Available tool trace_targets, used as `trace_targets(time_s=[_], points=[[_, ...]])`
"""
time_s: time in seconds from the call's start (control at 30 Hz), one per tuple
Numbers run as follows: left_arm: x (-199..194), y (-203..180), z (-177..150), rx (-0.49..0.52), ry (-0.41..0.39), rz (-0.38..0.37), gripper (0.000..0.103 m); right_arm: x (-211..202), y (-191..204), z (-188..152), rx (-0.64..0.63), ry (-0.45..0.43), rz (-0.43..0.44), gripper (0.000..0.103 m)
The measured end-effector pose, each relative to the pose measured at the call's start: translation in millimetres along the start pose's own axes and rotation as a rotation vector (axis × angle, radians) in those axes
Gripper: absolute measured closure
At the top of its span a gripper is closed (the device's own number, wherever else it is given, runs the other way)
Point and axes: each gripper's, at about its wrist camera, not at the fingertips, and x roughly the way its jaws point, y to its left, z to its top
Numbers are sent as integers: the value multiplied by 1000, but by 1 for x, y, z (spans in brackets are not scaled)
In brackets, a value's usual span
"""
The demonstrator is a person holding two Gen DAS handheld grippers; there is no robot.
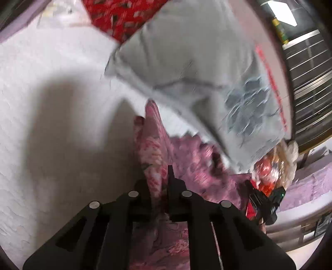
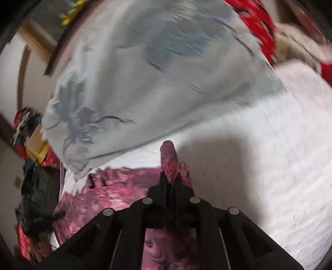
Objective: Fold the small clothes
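Note:
A pink floral garment (image 1: 186, 157) hangs stretched above a white bed sheet (image 1: 51, 87). My left gripper (image 1: 161, 176) is shut on one corner of it, and fabric sticks out past the fingertips. My right gripper (image 2: 171, 176) is shut on another corner of the same garment (image 2: 116, 187), with a fold of cloth poking out in front. The right gripper also shows as a dark shape at the right of the left wrist view (image 1: 265, 201). Both views are blurred by motion.
A grey pillow with a blue flower print (image 1: 197, 68) lies on the sheet (image 2: 269, 145) just beyond the garment; it also shows in the right wrist view (image 2: 145, 83). Red patterned cloth (image 1: 116, 16) lies behind it. Dark and red clothes (image 2: 35, 187) are piled at the bed's edge.

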Motion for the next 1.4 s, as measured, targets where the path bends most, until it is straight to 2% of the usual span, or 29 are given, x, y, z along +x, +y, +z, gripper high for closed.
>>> trace_targets(time_s=[0.03,0.1,0.17,0.27,0.3,0.37,0.43,0.5,0.57,0.6,0.63,0.7,0.77,0.8,0.83,0.87,0.93,1.0,1.03,1.07,1.13,1.2,1.27,1.33,1.4], points=[[-4,1,2,-8,-30,-9,98,-14,1,5,10,-63,46,98],[-5,5,8,-41,-90,-9,98,-30,-8,11,66,-142,79,98],[6,17,11,-89,-105,37,98,-30,-20,14,112,-162,72,98],[29,41,12,-173,-69,91,97,-4,-44,7,163,-73,-15,98],[36,45,13,-185,-59,108,97,7,-51,1,168,-30,-67,98],[36,49,14,-198,-52,111,96,22,-56,-7,175,50,-108,96],[25,46,16,-197,-57,118,93,16,-54,-9,170,46,-129,92],[5,36,13,-171,-95,122,93,-2,-43,-6,127,12,-172,89],[-16,16,3,-104,-133,136,92,-32,-23,-10,57,-54,-102,89],[-25,5,-6,-73,-153,146,83,-40,-19,-11,42,-71,-72,88],[-28,-2,-14,-61,-160,154,68,-50,-13,-19,24,-88,-28,85],[-26,-15,-38,-59,-171,164,54,-50,-7,-35,23,-73,17,75],[-6,-19,-58,-52,-131,203,54,-30,-10,-56,25,35,-24,75],[5,-17,-63,-32,-106,261,54,-13,-18,-68,29,131,-72,77],[22,-21,-68,6,-83,335,54,-19,-18,-72,19,98,-68,81],[27,-23,-75,75,-99,380,54,-27,-15,-72,15,77,-78,81],[26,-33,-80,166,-119,418,52,-51,-14,-63,34,71,-88,75],[18,-34,-74,173,-102,393,52,-78,-22,-64,48,-3,-105,71],[14,-33,-73,170,-103,377,52,-82,-25,-63,58,-10,-134,58],[10,-31,-71,165,-104,363,52,-85,-30,-67,65,-6,-163,52],[10,-27,-68,155,-87,353,48,-75,-37,-77,83,59,-191,52],[16,-21,-67,135,-61,345,47,-56,-38,-89,100,139,-182,53],[18,-20,-66,141,-60,361,43,-58,-25,-93,63,118,-141,93],[17,-22,-69,159,-68,376,40,-76,-12,-92,17,31,-122,94],[22,-22,-69,179,-62,414,34,-83,-14,-93,26,-12,-145,94]])
